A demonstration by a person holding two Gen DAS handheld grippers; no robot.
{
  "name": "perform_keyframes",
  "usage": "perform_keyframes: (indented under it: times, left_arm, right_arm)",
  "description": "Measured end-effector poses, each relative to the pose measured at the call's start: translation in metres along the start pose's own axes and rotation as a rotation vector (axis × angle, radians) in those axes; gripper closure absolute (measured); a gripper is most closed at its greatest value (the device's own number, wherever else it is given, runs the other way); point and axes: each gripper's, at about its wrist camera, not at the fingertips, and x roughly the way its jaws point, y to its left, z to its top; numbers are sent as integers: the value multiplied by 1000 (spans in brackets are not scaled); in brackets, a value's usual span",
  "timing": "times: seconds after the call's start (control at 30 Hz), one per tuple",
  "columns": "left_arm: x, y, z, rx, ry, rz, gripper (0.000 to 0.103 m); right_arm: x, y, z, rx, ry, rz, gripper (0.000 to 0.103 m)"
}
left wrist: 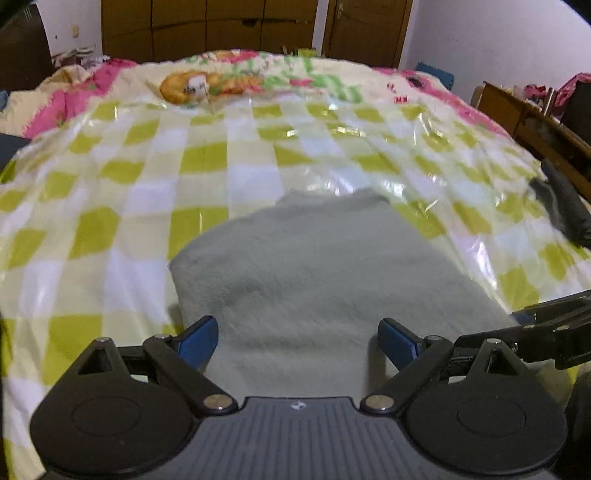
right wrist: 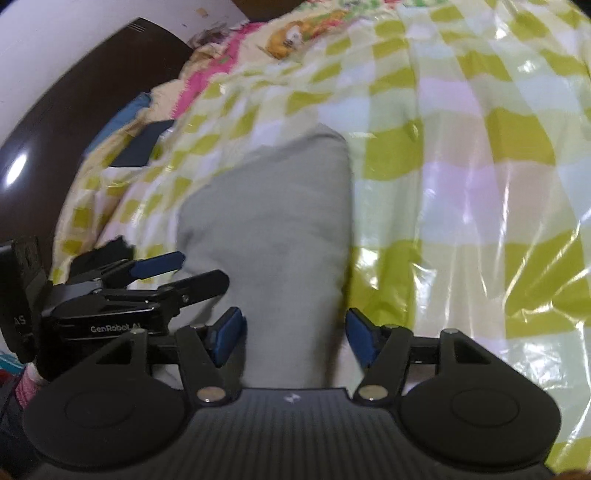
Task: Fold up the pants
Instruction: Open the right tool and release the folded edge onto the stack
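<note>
Left claw (left wrist: pixel 297 338) and right claw (right wrist: pixel 295 334), both spread wide and holding nothing, with gray pants (left wrist: pixel 314 266) lying ahead between their fingers on the checkered sheet (left wrist: pixel 147 177).

The pants (left wrist: pixel 314 280) lie folded on the plastic sheet (left wrist: pixel 140 206) that covers the bed, in the lower middle of my left wrist view, running from between my left gripper (left wrist: pixel 297 341) fingers up toward the frame's centre. My right gripper (left wrist: pixel 554 328) enters at the lower right edge, just beside the pants. Behind the sheet, at the top, lies a quilt (left wrist: pixel 229 79), with wardrobe doors (left wrist: pixel 207 26) behind it. In my right wrist view the pants (right wrist: pixel 273 229) stretch up from between my right gripper (right wrist: pixel 295 338) fingers, the sheet (right wrist: pixel 461 184) fills the right side, and my left gripper (right wrist: pixel 177 271) sits at the left, beside the pants.
</note>
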Motion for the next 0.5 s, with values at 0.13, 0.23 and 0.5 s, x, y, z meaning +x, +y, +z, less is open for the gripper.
perform_keyframes:
  times: [0.13, 0.23, 0.5]
  left_arm:
    - [-8, -4, -8, -13, 18, -3, 0]
    - [7, -9, -26, 12, 107, 40, 0]
    - [-16, -11, -22, 23, 23, 31, 0]
  right_arm:
    - [1, 1, -7, 22, 32, 21, 45]
    - [9, -8, -21, 84, 75, 17, 59]
    - [-28, 0, -8, 33, 21, -18, 59]
